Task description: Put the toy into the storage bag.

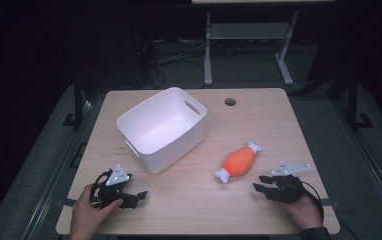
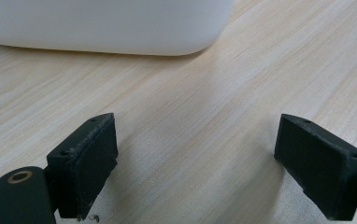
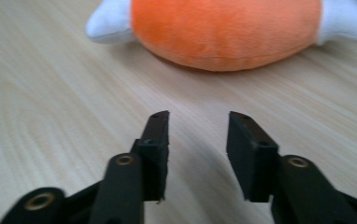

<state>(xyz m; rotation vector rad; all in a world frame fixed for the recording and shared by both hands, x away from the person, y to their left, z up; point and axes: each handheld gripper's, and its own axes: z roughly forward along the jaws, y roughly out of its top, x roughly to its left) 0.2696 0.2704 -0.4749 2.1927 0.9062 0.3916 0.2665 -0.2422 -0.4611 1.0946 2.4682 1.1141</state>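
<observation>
Right hand-held gripper [image 3: 197,140] half-open, empty

Plush toy [image 3: 223,32] top cut off

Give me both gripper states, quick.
Left gripper: open, holding nothing.
Right gripper: open, narrow gap, nothing held; plush toy lies ahead.

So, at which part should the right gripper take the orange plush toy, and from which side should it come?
I would grip the orange plush toy across its fat middle, not its narrow white ends. It lies flat and slanted on the table, long side toward the right gripper, so come from above with the jaws opened wider, since their present gap looks narrower than the body.
</observation>
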